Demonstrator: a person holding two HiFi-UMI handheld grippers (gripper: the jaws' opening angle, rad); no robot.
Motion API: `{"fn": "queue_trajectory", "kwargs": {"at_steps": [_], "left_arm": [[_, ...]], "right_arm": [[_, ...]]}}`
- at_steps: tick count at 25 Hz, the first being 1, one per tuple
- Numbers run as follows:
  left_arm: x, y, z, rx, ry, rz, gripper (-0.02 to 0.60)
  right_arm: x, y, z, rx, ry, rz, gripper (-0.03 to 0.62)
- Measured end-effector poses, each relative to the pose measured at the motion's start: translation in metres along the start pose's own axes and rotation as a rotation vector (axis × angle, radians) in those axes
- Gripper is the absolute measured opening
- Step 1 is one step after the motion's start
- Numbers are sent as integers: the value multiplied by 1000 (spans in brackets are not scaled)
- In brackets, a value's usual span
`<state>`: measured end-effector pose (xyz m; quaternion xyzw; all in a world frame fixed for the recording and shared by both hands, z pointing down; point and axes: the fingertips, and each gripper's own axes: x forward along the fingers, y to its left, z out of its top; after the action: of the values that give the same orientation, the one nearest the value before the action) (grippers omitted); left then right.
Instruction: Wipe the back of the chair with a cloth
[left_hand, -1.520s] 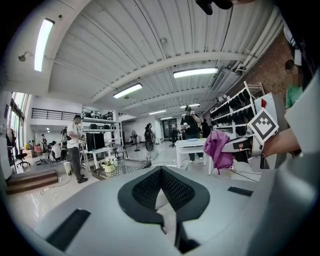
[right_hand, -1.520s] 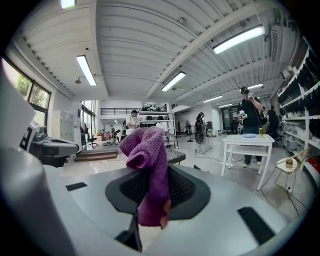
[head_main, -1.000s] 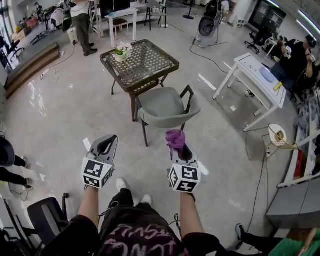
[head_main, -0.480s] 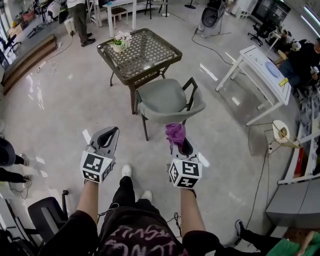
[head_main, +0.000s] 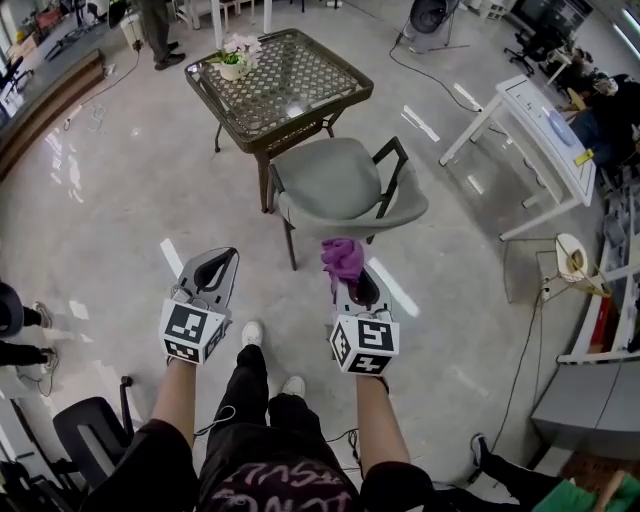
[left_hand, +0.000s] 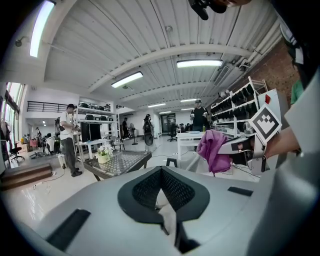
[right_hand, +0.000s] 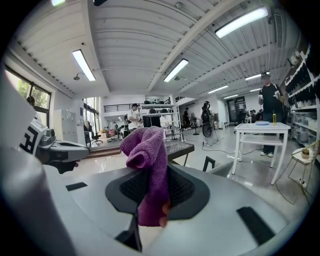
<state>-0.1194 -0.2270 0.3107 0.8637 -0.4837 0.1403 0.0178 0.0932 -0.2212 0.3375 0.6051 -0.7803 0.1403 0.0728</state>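
The right gripper's (head_main: 350, 287) jaws are pressed onto a crumpled purple terry cloth (right_hand: 146, 165). Its lower end is pinched between the dark ribbed pads and its bunched upper part stands up above the jaw tips. The left gripper's (head_main: 216, 266) jaws are pressed together with nothing between them. In its own view the two dark pads meet along a single seam. Each gripper carries a white cube with black square markers at its rear, the left cube (head_main: 192, 333) and the right cube (head_main: 365, 347) sitting just ahead of the person's bare forearms. Both grippers are held side by side at about the same height above the person's white shoes (head_main: 251, 334) and point forward. Just beyond the cloth stands a grey-green plastic chair with a black metal frame (head_main: 335, 185). Its curved back (head_main: 352, 226) faces the person, and the cloth is held in the air just short of that back, near it but not touching it as far as the head view shows. The chair is pushed up to a square brown wicker table with a glass top (head_main: 285, 85). A small pot of white flowers (head_main: 232, 62) sits at the table's far left corner. A long white table (head_main: 530, 125) stands well apart to the right on the glossy grey floor (head_main: 110, 220). A black office chair (head_main: 88, 432) sits low at the left.
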Motion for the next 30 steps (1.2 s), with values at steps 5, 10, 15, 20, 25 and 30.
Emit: {"fn": "queue_trajectory", "kwargs": {"at_steps": [5, 10, 15, 20, 25, 30], "left_arm": [[27, 11, -38, -13, 21, 0, 9], [53, 20, -68, -6, 22, -1, 9], [71, 36, -104, -7, 22, 3, 9], [93, 49, -141, -12, 25, 3, 9], [119, 57, -180, -14, 20, -8, 9], [144, 64, -226, -8, 27, -11, 9]], "right_arm": [[33, 2, -29, 16, 12, 14, 93], [70, 4, -58, 13, 19, 33, 92], [104, 17, -87, 6, 25, 57, 93], [138, 25, -116, -4, 37, 74, 92], [172, 27, -148, -17, 45, 75, 94], [204, 21, -178, -28, 76, 52, 94]]}}
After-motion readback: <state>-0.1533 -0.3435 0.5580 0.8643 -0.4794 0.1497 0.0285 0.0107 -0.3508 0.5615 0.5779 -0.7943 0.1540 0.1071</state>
